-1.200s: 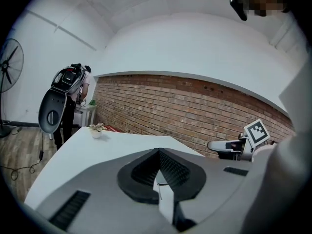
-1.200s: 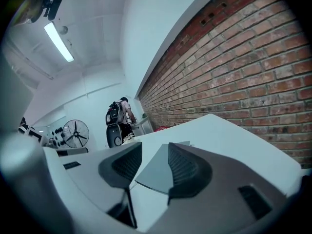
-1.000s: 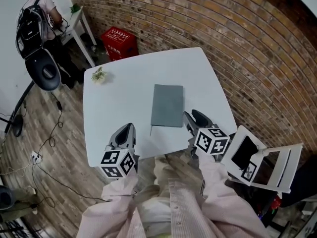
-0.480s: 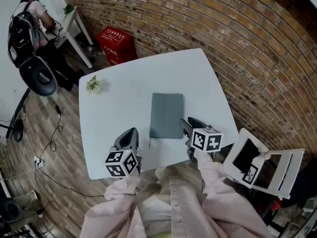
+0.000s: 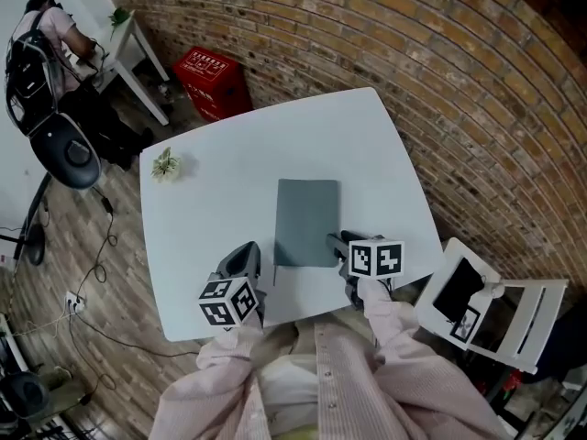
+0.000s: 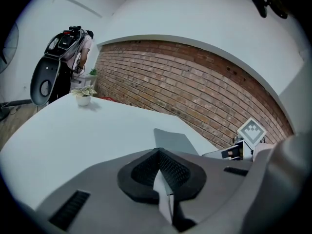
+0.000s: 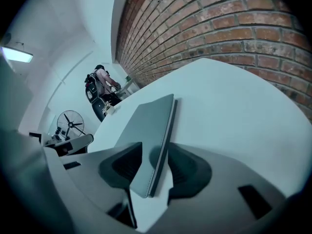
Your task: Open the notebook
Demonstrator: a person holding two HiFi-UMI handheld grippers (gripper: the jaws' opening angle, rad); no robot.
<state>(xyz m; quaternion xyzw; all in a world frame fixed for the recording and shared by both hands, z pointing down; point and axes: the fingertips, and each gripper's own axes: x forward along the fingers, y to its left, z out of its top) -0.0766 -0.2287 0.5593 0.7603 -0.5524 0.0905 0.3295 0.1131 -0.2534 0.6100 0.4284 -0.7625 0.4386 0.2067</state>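
Note:
A closed grey notebook (image 5: 306, 220) lies flat on the white table (image 5: 220, 181), a little right of the middle. My right gripper (image 5: 336, 244) is at its near right corner. In the right gripper view the jaws stand open, with that corner of the notebook (image 7: 146, 126) between them and a gap on either side of my right gripper (image 7: 155, 160). My left gripper (image 5: 248, 258) hovers over the table's near edge, left of the notebook and apart from it. Its pads meet with nothing held (image 6: 158, 152), and the notebook (image 6: 173, 141) shows just beyond them.
A small potted plant (image 5: 166, 163) stands at the table's far left. A brick wall runs behind and to the right. A red crate (image 5: 213, 81) and a black chair (image 5: 69, 145) sit beyond the table. A white folding chair (image 5: 486, 310) stands at the right.
My right gripper has moved left to the notebook's near right corner, so the corner now lies between its jaws. My left gripper has drifted slightly right. The notebook has not moved.

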